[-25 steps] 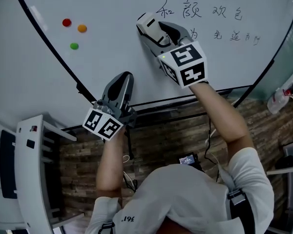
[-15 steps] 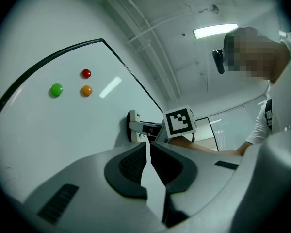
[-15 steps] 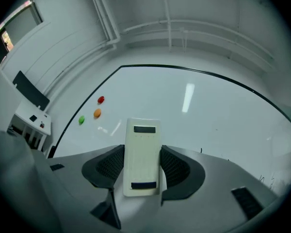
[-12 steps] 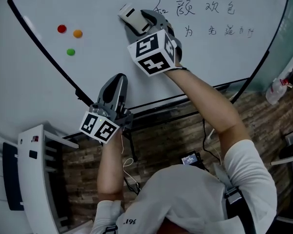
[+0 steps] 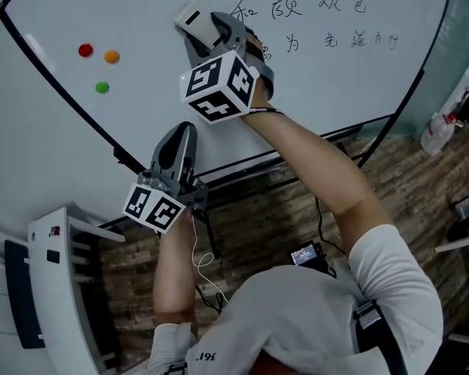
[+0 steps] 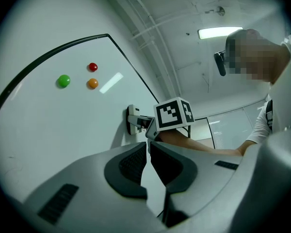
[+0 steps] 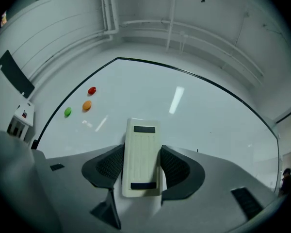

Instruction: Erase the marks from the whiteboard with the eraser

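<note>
Jaws clamped on the eraser [image 7: 142, 157], just left of the writing

The right gripper [image 7: 141, 165] grips the pale eraser by its long sides and presses it against the whiteboard [image 5: 141, 22], just left of the first handwritten marks [image 5: 297, 6]. The right arm stretches up and forward, with the marker cube facing the head camera. The left gripper [image 6: 148, 152] sits low by the board's lower frame, jaws together on nothing, forearm bent. Over the last second the right gripper has carried the eraser leftward from beneath the first characters, while the left has barely shifted.

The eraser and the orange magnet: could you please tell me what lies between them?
Nothing: bare whiteboard separates eraser and magnet, per the head view.
</note>
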A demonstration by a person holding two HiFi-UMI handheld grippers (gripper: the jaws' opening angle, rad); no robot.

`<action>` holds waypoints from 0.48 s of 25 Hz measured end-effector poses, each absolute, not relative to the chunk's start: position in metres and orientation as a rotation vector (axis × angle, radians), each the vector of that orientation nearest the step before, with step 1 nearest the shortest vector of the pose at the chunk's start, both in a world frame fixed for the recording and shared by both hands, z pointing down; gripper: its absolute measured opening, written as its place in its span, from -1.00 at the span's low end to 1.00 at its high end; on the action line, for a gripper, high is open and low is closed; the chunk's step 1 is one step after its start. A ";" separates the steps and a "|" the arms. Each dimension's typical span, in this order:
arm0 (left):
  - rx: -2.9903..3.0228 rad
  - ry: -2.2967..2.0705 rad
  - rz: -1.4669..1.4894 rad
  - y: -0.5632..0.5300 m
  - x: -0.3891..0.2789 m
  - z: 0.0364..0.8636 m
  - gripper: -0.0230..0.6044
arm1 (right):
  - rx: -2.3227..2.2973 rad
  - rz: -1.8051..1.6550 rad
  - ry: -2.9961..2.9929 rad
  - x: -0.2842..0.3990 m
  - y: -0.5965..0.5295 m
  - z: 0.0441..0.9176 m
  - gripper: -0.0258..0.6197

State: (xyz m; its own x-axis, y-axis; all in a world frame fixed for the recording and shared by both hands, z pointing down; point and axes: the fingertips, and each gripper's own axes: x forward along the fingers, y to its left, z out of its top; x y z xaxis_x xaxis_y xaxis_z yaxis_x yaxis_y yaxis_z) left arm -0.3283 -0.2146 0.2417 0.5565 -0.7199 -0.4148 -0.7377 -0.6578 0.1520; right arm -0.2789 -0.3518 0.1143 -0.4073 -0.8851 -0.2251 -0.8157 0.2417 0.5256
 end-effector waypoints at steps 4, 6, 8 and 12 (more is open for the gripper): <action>-2.724 1.292 0.692 -0.214 -0.315 0.242 -0.82 | 1.640 -0.845 -2.356 -0.278 -0.354 0.115 -0.13; -2.724 1.293 0.688 -0.215 -0.307 0.241 -0.82 | 1.630 -0.801 -2.360 -0.277 -0.355 0.115 -0.13; -2.722 1.294 0.684 -0.215 -0.299 0.239 -0.82 | 1.628 -0.748 -2.379 -0.275 -0.356 0.114 -0.13; -2.718 1.307 0.677 -0.217 -0.287 0.238 -0.82 | 1.620 -0.680 -2.416 -0.267 -0.358 0.111 -0.13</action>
State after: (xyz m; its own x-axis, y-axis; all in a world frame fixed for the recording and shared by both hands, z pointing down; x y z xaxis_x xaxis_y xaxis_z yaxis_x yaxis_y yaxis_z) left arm -0.2874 -0.2172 0.2380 0.5467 -0.7321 -0.4063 -0.7544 -0.6412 0.1403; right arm -0.2670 -0.3575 0.1114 -0.4031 -0.9071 -0.1212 -0.8371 0.3119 0.4494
